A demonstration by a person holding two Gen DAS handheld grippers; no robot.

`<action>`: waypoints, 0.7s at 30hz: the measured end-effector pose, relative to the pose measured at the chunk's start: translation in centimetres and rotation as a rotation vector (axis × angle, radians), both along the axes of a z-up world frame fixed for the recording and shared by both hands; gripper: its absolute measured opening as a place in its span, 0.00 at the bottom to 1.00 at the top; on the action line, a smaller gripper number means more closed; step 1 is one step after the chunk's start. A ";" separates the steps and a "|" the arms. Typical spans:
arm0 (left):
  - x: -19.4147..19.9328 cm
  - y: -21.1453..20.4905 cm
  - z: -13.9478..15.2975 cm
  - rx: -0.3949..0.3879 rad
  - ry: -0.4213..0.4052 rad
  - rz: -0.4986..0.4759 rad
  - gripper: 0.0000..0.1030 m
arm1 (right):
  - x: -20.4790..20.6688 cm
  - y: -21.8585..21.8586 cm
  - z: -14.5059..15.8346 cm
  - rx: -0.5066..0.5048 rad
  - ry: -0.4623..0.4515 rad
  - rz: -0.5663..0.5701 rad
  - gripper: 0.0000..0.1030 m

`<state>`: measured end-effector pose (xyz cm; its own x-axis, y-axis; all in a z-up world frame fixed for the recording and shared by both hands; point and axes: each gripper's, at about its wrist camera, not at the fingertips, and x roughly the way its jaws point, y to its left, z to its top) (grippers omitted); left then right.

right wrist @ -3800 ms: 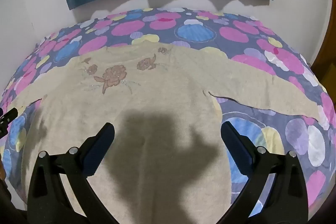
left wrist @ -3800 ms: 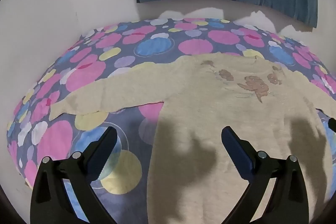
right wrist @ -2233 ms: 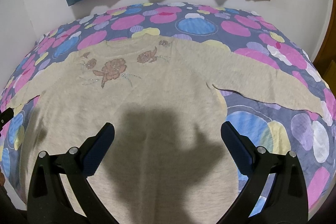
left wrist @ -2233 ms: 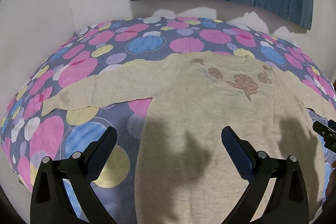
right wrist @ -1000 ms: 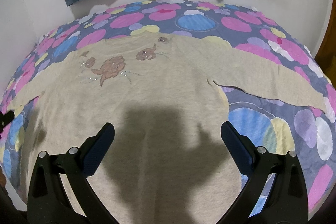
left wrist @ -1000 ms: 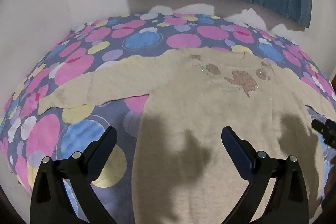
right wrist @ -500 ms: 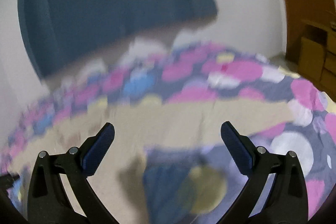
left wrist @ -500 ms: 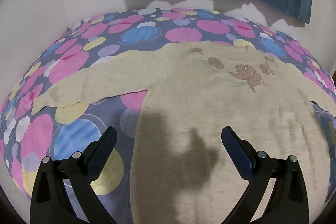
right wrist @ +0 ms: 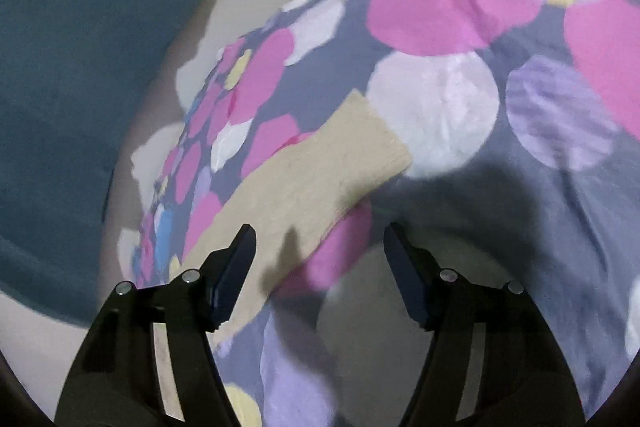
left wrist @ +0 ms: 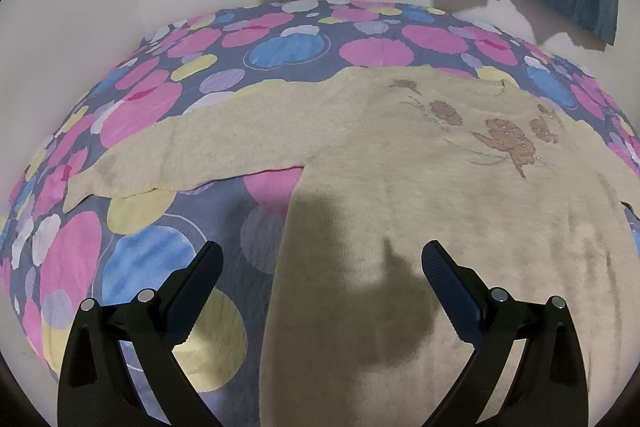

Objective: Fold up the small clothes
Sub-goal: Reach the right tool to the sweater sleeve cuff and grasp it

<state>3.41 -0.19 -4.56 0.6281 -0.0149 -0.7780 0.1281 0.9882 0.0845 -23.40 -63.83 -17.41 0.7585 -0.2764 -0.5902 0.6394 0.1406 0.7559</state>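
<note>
Tongs wait over a spotted bed as a cream sweater lies spread flat, front up, ready for its first fold. Nearest in the left wrist view, the left tongs [left wrist: 318, 269] stand released and empty, jaws wide apart, hanging over the sweater's [left wrist: 420, 187] lower body near the bed's near edge, with the garment's left side seam running up between the jaws. Beyond them the body stretches toward the far edge of the bed [left wrist: 160, 99], where brown flower stitching [left wrist: 506, 141] marks the chest, and the left sleeve [left wrist: 208, 155] reaches out sideways toward the bed's left edge. In the blurred right wrist view, the right tongs [right wrist: 320, 253] are likewise released and grasping nothing, jaws somewhat narrower, low over the right sleeve [right wrist: 304, 187]. That sleeve runs on a diagonal away from the tongs, from beneath the left jaw to its squared cuff [right wrist: 372, 135], which lies ahead and slightly right of the jaws near the bed's right edge. A blue curtain [right wrist: 60, 107] hangs on the wall behind. The coming move likely turns on this sleeve: its long axis points ahead and to the right from the tongs, the right hand is much the nearer to it, and the cuff would probably have to be pinched and carried back across the body. No fold is yet made, and the task seems barely begun.
</note>
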 end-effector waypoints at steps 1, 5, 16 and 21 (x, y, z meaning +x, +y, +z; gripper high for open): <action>0.1 -0.1 -0.1 0.000 0.003 0.000 0.96 | 0.1 -0.6 0.0 0.001 -0.010 -0.020 0.63; 0.3 -0.3 -0.5 0.005 0.018 -0.004 0.96 | 0.8 -1.6 -0.4 0.014 -0.040 -0.072 0.61; 0.3 -0.1 -0.7 -0.005 0.022 -0.010 0.96 | -0.2 -2.2 -2.0 0.050 -0.064 -0.098 0.04; 0.6 1.1 -0.7 -0.002 0.025 0.007 0.96 | 1.0 -0.3 1.7 -0.038 -0.096 -0.051 0.04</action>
<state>3.98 0.90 -5.26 0.6090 -0.0124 -0.7931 0.1230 0.9893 0.0790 -22.42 -64.13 -15.75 0.7957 -0.3365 -0.5036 0.5711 0.1399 0.8089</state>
